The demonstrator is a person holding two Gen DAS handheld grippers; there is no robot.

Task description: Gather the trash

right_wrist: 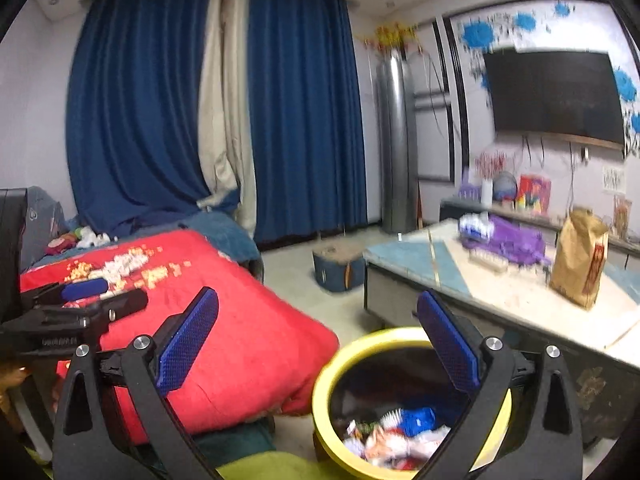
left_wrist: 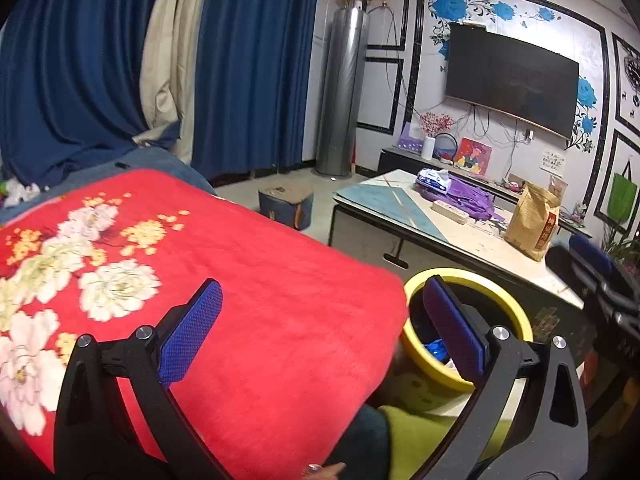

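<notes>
Left gripper (left_wrist: 322, 328): fingers spread wide, empty, above the red floral blanket (left_wrist: 248, 280).
Right gripper (right_wrist: 318, 338): spread, empty, over the bin.
Yellow bin (right_wrist: 326, 380): on the floor beside the blanket, holding crumpled wrappers (right_wrist: 394, 436), blurred, perhaps snack packets.
Brown paper bag (right_wrist: 580, 258): on the table (right_wrist: 404, 254); red print unreadable.

Bin (right_wrist: 404, 400) mouth seemingly open above; blanket (right_wrist: 240, 340) crowds its left.
</notes>
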